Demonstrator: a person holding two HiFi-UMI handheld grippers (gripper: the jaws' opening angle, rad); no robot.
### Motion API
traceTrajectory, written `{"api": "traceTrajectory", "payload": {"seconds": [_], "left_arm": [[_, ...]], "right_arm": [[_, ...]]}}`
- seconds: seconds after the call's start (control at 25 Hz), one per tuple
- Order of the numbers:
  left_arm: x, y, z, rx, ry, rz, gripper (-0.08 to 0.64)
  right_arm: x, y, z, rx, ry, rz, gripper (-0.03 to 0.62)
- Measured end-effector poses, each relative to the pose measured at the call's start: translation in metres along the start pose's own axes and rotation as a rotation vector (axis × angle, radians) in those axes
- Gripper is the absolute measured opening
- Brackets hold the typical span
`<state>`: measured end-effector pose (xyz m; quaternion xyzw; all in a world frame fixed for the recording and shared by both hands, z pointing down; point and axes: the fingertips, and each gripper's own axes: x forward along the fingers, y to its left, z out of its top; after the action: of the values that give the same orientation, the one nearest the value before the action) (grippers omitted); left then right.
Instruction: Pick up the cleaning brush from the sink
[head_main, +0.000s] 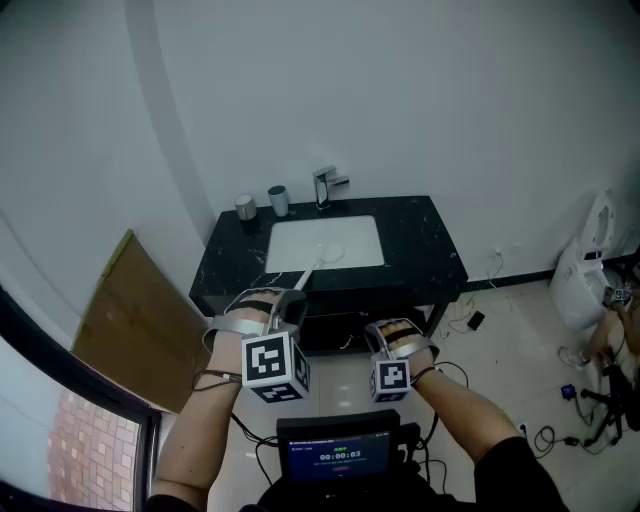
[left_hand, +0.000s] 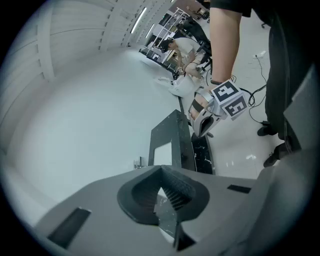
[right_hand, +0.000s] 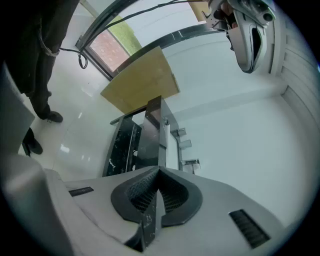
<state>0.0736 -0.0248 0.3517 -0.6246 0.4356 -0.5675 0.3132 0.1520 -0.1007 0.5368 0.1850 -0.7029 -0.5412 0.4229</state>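
Note:
The cleaning brush (head_main: 322, 259) is white and lies in the white sink (head_main: 362, 244) of a black vanity (head_main: 430, 250). Its head rests in the basin and its handle runs toward the front left rim. Both grippers hang in the air short of the vanity, apart from the brush. My left gripper (head_main: 289, 300) is shut and holds nothing; its ribbed pads meet (left_hand: 167, 194). My right gripper (head_main: 386, 332) is also shut and holds nothing (right_hand: 157, 192). In the left gripper view the sink (left_hand: 161, 152) shows far ahead.
A chrome faucet (head_main: 325, 185) and two grey cups (head_main: 246, 207) (head_main: 278, 200) stand behind the basin. A cardboard sheet (head_main: 130, 310) leans at the vanity's left. A white bag (head_main: 590, 270) and cables lie on the floor at right. A small screen (head_main: 340, 455) sits below my hands.

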Motion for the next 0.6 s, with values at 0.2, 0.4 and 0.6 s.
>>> {"api": "traceTrajectory", "payload": {"seconds": [0.2, 0.4, 0.6], "left_arm": [[-0.004, -0.001, -0.007, 0.001, 0.015, 0.012, 0.017], [-0.005, -0.004, -0.011, -0.003, 0.019, 0.014, 0.017], [-0.004, -0.002, -0.017, 0.003, 0.028, 0.009, 0.017]], "right_arm": [[-0.003, -0.003, 0.011, -0.005, -0.026, -0.024, 0.000], [-0.003, -0.001, 0.017, 0.007, -0.026, -0.017, 0.000], [0.000, -0.001, 0.016, 0.014, -0.017, 0.000, 0.000]]}}
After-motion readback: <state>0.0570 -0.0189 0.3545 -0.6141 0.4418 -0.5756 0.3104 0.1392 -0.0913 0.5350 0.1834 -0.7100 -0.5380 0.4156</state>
